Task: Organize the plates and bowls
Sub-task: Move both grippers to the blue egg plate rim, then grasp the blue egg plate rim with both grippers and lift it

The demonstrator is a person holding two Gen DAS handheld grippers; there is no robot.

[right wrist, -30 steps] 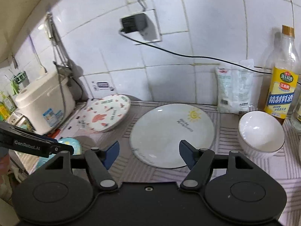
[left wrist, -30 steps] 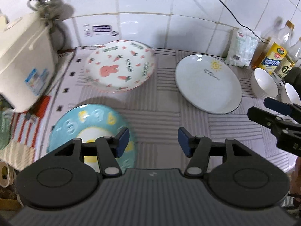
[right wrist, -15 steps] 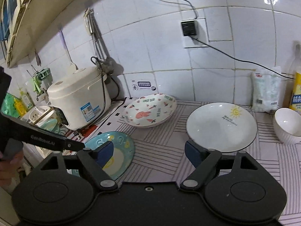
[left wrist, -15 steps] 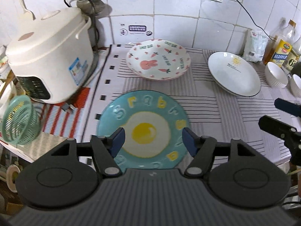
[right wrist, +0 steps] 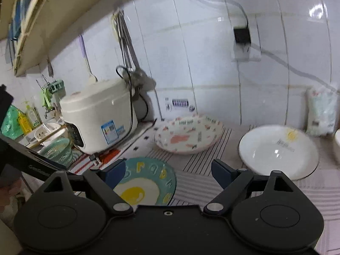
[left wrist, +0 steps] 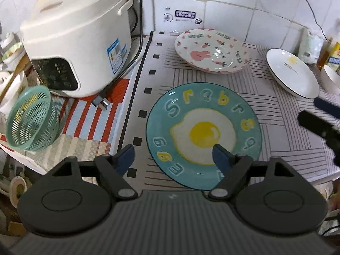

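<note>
— Plates sat on the striped cloth [left wrist: 276, 114], right? What was the biggest thing around them?

— The white rice cooker [left wrist: 78, 40], at the left against the tiled wall [right wrist: 191, 53]. Just beside it, at the counter's left edge, a green mesh basket [left wrist: 31, 119] lay tilted on its side.

— And the dishes themselves?

— The blue egg plate [left wrist: 203, 133] lay nearest, flat on the cloth. Behind it, near the wall, was the bunny plate [left wrist: 212, 52], and to the right, apart from both, the white sun plate [left wrist: 292, 72]. A white bowl [left wrist: 329, 78] stood just beside that one, at the far right.

— Where were the grippers?

— The left gripper [left wrist: 173, 156] hovered above the near left rim of the egg plate, jaws spread wide, holding nothing. One fingertip appeared over the plate, the other over the cloth.

— And the other?

— The right gripper [right wrist: 167, 171] was also spread and empty, hanging over the cloth between the egg plate and the sun plate. Its view was blurred.
</note>
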